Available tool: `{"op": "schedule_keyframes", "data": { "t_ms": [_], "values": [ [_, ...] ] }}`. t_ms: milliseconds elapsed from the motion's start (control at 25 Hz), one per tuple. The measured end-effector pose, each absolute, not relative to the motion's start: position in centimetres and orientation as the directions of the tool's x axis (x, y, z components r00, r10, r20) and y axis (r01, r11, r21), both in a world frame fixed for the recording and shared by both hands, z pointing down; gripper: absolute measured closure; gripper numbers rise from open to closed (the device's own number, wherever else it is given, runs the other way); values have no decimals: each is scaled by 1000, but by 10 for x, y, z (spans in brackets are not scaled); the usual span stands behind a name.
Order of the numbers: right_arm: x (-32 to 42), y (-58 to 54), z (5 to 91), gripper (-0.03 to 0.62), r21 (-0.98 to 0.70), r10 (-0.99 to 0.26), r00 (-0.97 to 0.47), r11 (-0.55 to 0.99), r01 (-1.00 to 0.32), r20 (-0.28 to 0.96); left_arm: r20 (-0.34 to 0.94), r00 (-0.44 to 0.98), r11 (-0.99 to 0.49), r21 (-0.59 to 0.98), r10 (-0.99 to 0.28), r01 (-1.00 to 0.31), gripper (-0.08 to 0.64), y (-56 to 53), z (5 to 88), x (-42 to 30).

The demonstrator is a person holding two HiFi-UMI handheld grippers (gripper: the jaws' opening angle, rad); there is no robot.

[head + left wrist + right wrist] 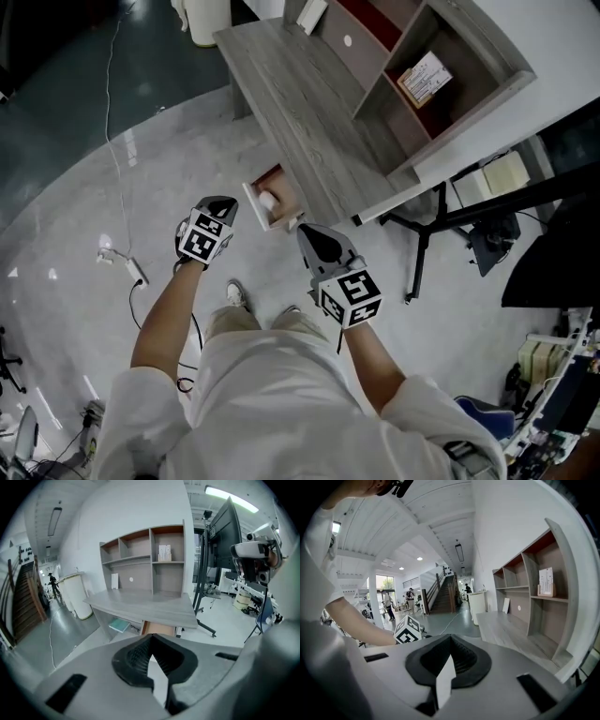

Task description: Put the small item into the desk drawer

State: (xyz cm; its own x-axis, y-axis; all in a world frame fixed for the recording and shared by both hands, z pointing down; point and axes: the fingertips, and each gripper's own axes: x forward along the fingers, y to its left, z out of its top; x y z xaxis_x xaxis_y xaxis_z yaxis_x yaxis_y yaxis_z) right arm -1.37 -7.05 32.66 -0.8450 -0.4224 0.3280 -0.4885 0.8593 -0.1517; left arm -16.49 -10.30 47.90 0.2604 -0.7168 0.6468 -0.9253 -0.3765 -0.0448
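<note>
Grey wood-grain desk (291,103) stands on glossy pale floor (84,197), drawer (274,199) open.

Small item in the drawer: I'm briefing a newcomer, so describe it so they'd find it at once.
Find the grey wooden desk with shelves on top. One drawer under its near edge stands open, reddish-brown inside. The small item lies there: white, rounded, alone in the drawer.

Grey desk (291,103), shelf unit (483,47) on top, drawer (281,180) open, pale floor (141,187)
</note>
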Motion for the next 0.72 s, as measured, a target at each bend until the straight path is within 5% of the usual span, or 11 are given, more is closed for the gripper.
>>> {"op": "schedule_keyframes", "data": {
  "t_ms": [720],
  "values": [
    [-12, -110, 250, 595, -45, -518, -826, 841, -539, 220, 255, 238, -233, 49, -937, -971, 553, -123, 317, -194]
  ]
}}
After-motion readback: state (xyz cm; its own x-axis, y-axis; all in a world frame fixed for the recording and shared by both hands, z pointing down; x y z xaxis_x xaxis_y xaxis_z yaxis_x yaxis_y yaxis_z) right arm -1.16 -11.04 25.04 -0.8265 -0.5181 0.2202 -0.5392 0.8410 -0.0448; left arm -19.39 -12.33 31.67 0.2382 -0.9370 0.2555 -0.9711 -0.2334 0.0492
